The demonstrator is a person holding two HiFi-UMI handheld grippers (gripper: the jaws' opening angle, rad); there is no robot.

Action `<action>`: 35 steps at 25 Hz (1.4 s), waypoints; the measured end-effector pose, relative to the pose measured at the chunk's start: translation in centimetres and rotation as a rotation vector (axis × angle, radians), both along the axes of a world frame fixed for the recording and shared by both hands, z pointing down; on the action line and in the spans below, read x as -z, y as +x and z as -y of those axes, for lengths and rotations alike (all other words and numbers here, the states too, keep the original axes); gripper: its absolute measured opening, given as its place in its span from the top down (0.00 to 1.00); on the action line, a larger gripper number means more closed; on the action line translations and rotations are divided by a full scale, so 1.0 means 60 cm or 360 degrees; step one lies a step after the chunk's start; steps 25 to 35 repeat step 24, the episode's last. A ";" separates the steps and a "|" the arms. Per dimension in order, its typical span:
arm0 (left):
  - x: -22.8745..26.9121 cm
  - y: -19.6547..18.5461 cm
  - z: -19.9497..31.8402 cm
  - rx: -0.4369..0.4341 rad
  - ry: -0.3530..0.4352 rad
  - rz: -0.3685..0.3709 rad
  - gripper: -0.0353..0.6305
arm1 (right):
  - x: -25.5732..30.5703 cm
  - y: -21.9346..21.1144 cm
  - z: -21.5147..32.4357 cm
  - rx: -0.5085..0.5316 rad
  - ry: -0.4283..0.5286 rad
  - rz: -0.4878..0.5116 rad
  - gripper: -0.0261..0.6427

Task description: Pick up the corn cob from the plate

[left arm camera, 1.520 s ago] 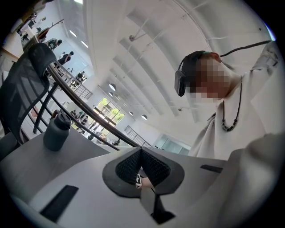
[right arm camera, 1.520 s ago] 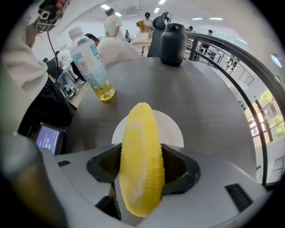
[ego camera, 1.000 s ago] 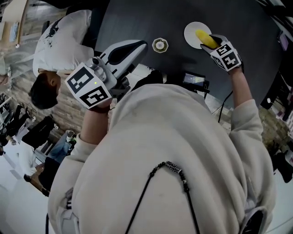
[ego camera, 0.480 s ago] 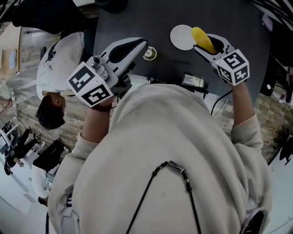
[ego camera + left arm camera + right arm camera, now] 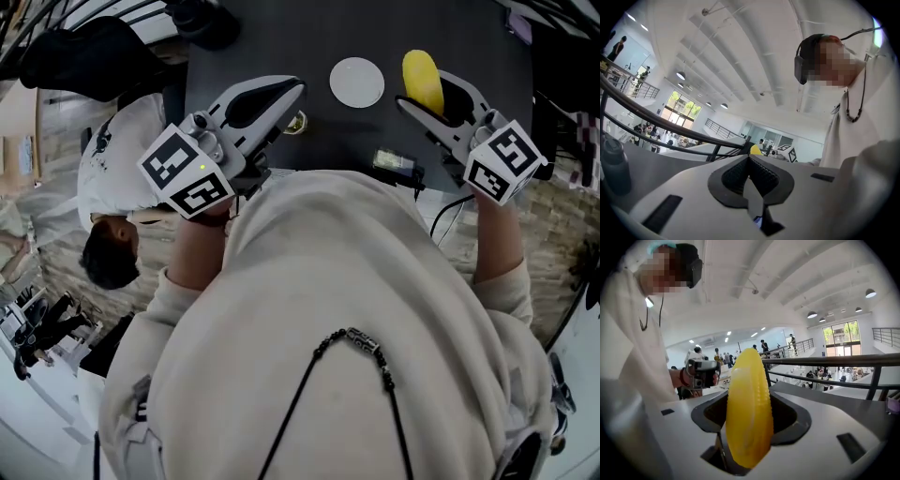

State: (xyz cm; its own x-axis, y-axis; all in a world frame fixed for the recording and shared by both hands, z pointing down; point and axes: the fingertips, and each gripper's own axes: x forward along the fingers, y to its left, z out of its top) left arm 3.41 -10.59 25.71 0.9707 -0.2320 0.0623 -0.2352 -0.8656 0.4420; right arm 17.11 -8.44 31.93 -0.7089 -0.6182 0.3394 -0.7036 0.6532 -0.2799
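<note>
Plainly, the right claw (image 5: 434, 91) is clenched on the corn cob (image 5: 423, 80), its two dark pads pressing the yellow cob from either side; in the right gripper view the cob stands almost upright between the jaws, its rows of kernels showing along the right edge and its rounded lower end sunk in the dark throat of the claw; in the head view the cob sits in the upper right of the frame, off the plate (image 5: 356, 82) and just to the right of it, not touching; the plate is small, round and white, and lies bare on the dark counter (image 5: 281, 37) at upper centre; the left claw (image 5: 292, 103) is held at the left of that view, clenched on nothing, and the left gripper view shows its ribbed pads meeting at the tip; the only print that can be made out is the black-and-white square markers on the left cube (image 5: 185, 172) and the right cube (image 5: 506, 161); a small pale cup-like thing (image 5: 296, 122) peeps out just beside the left claw's tip; a flat black device (image 5: 394, 161) with a cable lies on the near edge of the counter; another person in a white shirt (image 5: 112, 159) is at the far left.
</note>
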 end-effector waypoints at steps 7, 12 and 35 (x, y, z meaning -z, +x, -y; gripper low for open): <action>0.025 0.036 -0.011 -0.0070 0.0043 -0.0065 0.94 | 0.088 0.004 -0.017 -0.0007 0.0115 0.0214 0.57; 0.031 0.037 -0.016 -0.0111 0.0049 -0.0079 0.94 | 0.112 -0.005 -0.015 -0.0025 0.0150 0.0277 0.57; 0.020 0.049 -0.030 -0.0143 0.0021 -0.0075 0.94 | 0.128 -0.018 -0.003 0.0017 0.0206 0.0326 0.57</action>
